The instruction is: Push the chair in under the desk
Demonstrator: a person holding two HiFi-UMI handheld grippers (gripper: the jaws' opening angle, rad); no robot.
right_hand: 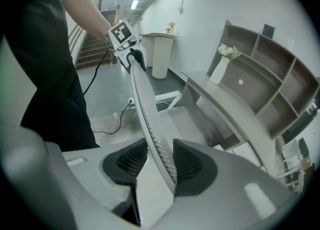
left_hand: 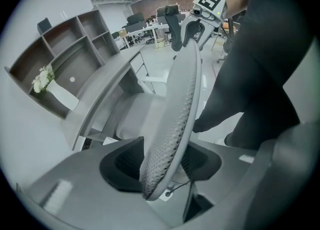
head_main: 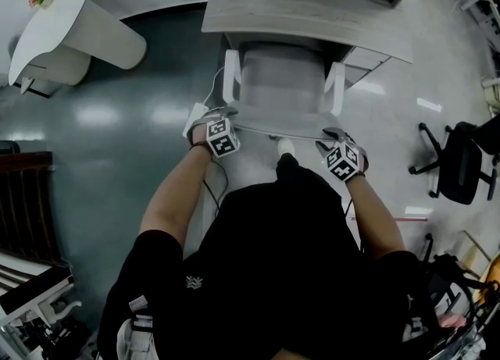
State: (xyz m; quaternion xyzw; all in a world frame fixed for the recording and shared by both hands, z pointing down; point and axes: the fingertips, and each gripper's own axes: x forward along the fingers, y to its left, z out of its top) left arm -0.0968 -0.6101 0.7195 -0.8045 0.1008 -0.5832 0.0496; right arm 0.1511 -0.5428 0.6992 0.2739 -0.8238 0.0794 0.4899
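Both grippers clamped on the office chair's backrest, desk dead ahead
The left gripper (head_main: 212,120) and right gripper (head_main: 334,141) each pinch the top rim of the mesh backrest (head_main: 277,122), one at each end, about equally near; the rim runs crosswise between them. Beyond it the chair (head_main: 281,81) seat meets the edge of the desk (head_main: 312,19), so the push likely goes straight away from the person

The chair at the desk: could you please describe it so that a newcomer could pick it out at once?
Look for the grey wood-grain desk at the top of the head view. Directly before it stands the pale grey mesh-backed chair with white armrests. Unlike the black office chair to the right, it is light-coloured and faces the desk.
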